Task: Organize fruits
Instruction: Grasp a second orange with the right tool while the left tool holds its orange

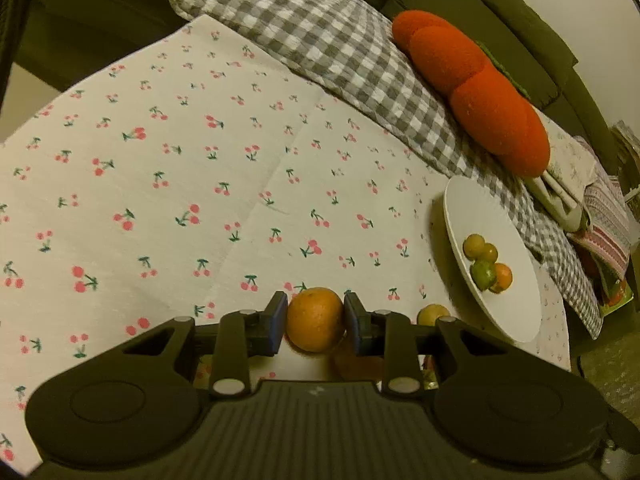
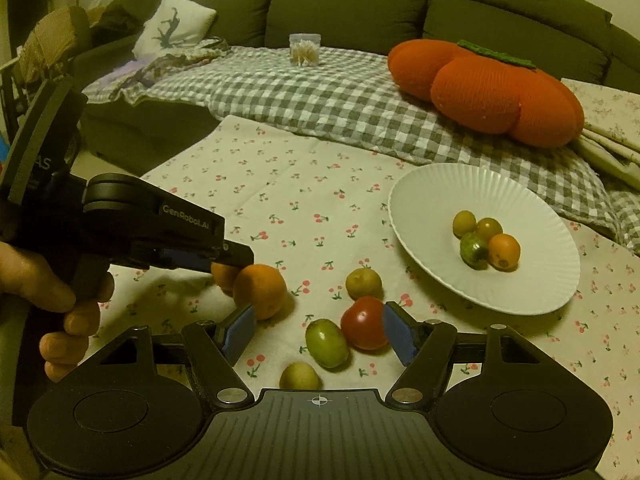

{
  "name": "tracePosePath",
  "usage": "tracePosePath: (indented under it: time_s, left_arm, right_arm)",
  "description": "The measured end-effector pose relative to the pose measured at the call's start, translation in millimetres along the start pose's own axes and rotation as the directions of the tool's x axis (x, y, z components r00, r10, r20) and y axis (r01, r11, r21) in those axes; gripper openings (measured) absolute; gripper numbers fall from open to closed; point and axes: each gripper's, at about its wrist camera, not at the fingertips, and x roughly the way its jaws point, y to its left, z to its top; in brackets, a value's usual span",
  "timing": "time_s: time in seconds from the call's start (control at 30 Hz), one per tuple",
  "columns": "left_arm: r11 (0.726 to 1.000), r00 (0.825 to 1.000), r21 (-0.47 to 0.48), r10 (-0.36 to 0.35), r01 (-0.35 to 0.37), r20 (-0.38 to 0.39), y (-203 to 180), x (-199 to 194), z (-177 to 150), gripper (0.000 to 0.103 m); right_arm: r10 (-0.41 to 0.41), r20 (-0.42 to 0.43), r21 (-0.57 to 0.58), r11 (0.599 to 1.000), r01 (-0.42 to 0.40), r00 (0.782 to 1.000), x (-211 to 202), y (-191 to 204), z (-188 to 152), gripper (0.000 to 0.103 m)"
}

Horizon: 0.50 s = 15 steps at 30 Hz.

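Observation:
My left gripper point(image 1: 315, 322) is shut on an orange point(image 1: 315, 319), just above the cherry-print cloth; it also shows in the right wrist view point(image 2: 240, 268) holding the orange point(image 2: 260, 290). My right gripper point(image 2: 320, 330) is open, low over the cloth. A green fruit point(image 2: 326, 342) and a red tomato point(image 2: 364, 322) lie between its fingers, the tomato close to the right pad. A yellow-green fruit point(image 2: 363, 283) lies beyond, another point(image 2: 299, 376) nearer. A white plate point(image 2: 432, 200) at the right holds several small fruits point(image 2: 486, 242); it also shows in the left wrist view point(image 1: 464, 208).
An orange pumpkin-shaped cushion point(image 2: 488, 92) lies on a grey checked blanket point(image 2: 320, 96) behind the plate. A clear cup of cotton swabs point(image 2: 305, 49) stands farther back. A dark sofa point(image 2: 360, 4) runs along the back. The table's left edge point(image 2: 180, 152) drops off.

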Motion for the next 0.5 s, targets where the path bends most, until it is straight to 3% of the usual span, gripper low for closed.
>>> tracePosePath:
  time_s: [0.23, 0.5]
  left_arm:
    - [0.992, 0.994, 0.059, 0.108, -0.108, 0.007, 1.3, -11.4, 2.6, 0.029]
    - [0.983, 0.986, 0.078, 0.165, -0.168, 0.035, 5.4, -19.0, 5.4, 0.029]
  right_arm:
    - [0.038, 0.024, -0.026, 0.999, -0.038, 0.999, 11.6, 6.9, 1.6, 0.069]
    - [0.121, 0.038, -0.043, 0.992, -0.12, 0.992, 39.6, 24.1, 9.1, 0.069]
